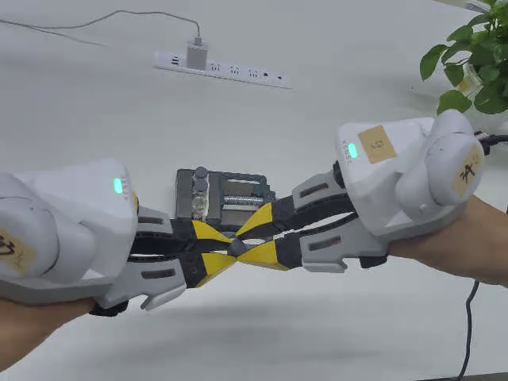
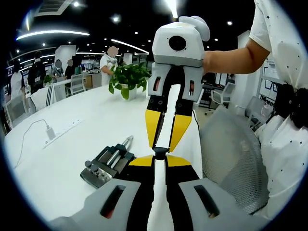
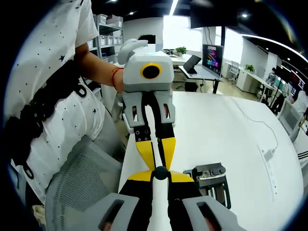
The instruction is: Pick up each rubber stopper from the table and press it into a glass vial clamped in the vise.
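Meeting tip to tip just in front of the vise (image 1: 238, 194), the left gripper (image 1: 226, 249) and right gripper (image 1: 248, 244) both have their fingers drawn together onto one dark rubber stopper (image 1: 236, 248), held above the desk (image 1: 333, 127). Glass vials (image 1: 200, 194), capped in grey, stand clamped at the vise's left end. A power strip (image 1: 222, 69) lies well behind the vise.
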Demonstrator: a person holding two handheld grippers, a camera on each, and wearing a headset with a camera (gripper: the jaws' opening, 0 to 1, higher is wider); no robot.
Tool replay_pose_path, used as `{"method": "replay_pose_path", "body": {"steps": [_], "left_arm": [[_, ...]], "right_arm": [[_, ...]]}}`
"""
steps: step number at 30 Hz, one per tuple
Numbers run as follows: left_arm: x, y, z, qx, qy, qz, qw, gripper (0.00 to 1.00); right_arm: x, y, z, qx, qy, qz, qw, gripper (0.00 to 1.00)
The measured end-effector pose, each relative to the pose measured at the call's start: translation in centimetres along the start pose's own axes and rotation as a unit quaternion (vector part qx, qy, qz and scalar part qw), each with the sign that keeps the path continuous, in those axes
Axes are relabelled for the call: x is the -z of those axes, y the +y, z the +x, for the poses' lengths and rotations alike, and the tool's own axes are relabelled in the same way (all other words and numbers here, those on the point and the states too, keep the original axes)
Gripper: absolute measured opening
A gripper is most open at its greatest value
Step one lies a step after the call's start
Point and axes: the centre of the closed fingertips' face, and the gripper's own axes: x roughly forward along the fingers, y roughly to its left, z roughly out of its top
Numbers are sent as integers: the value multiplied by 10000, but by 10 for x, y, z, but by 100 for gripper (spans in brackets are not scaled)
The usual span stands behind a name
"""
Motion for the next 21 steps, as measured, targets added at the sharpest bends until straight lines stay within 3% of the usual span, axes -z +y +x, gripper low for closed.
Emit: {"method": "replay_pose_path", "body": {"steps": [9, 16, 21], "left_arm": [[4, 3, -1, -47, 21, 35, 10000, 4], [5, 5, -4, -99, -104, 17, 9999, 5], [9, 16, -13, -312, -208, -154, 9992, 8]], "right_arm": [[1, -3, 5, 39, -6, 112, 9999, 6], [0, -6, 8, 11, -58, 250, 9997, 6], [-5, -14, 8, 0, -160, 422, 9990, 6]]}}
